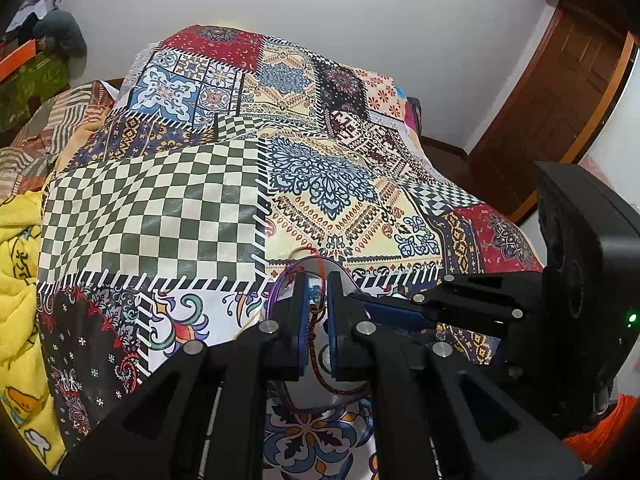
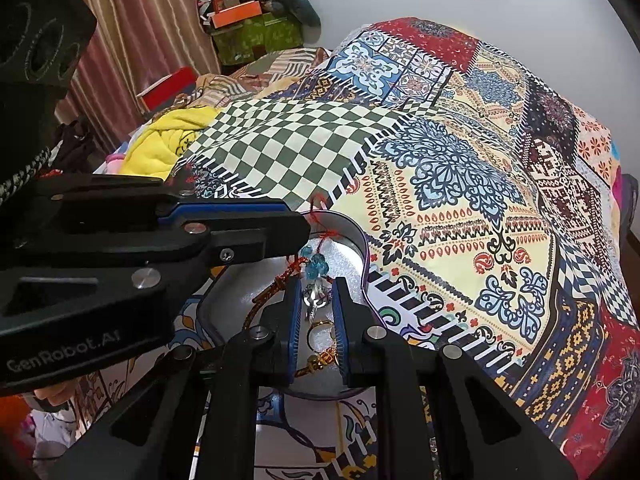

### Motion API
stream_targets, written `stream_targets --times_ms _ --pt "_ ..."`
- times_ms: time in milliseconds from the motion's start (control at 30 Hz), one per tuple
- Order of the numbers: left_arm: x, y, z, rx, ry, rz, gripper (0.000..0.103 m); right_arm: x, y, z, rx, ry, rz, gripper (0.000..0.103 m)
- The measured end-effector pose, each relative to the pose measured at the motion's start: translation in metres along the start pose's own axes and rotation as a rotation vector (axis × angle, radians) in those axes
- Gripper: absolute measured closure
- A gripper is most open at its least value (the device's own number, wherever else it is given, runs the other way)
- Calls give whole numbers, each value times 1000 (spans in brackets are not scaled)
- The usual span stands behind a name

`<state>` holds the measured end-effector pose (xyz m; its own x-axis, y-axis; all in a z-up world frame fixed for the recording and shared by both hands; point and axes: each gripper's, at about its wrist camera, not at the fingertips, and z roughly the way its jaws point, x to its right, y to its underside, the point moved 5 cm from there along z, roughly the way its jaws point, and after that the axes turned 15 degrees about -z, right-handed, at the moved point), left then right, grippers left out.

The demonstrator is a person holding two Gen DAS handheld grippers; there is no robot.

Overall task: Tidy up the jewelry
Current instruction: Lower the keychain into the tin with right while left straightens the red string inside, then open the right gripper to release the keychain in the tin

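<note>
While both grippers crowd over the heart-shaped tin (image 2: pixel 352 228) on the patchwork bedspread (image 2: pixel 460 168), most of the tin's floor is hidden behind black linkages. Left gripper (image 1: pixel 318 280): jaws narrow, a red braided cord (image 1: pixel 320 368) runs through the gap between the blue pads, but contact with the pads is hard to make out, so cannot tell if it is pinched or just passing through. Thin red thread (image 1: pixel 316 258) loops above the fingertips. Purple tin rim shows beside the left finger.

Right gripper (image 2: pixel 316 284): jaws narrow, with a clear crystal bead (image 2: pixel 314 298) between the pads; grip or only near contact cannot be told. Blue glass beads (image 2: pixel 316 266) sit just above the tips, strung on the red cord (image 2: pixel 280 280). A gold ring (image 2: pixel 320 330) lies in the tin between the fingers, lower down. A gold knotted charm (image 2: pixel 322 359) is partly cut off by the right finger.

In the right wrist view the left gripper (image 2: pixel 298 236) comes in from the left, its tip over the tin's far edge near the beads. Yellow blanket (image 1: pixel 16 280) lies left of the spread. Tin's near edge is hidden under the gripper bodies.
</note>
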<state>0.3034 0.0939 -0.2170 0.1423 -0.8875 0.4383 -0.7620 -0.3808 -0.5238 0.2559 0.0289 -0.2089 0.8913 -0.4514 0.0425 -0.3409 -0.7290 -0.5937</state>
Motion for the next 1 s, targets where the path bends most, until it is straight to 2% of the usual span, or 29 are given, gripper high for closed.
stream_targets --times_ms 267,667,867,1000 --pt "2 3 -8 4 -31 30 98 -1 2 -9 1 -12 13 89" --pt "13 10 -57 112 -98 84 97 -5 1 -74 82 89 26 89" --pt "26 23 -80 147 -111 119 92 3 13 -110 114 151 67 89" --pt "33 34 -90 155 -106 128 75 8 25 -120 104 180 91 89"
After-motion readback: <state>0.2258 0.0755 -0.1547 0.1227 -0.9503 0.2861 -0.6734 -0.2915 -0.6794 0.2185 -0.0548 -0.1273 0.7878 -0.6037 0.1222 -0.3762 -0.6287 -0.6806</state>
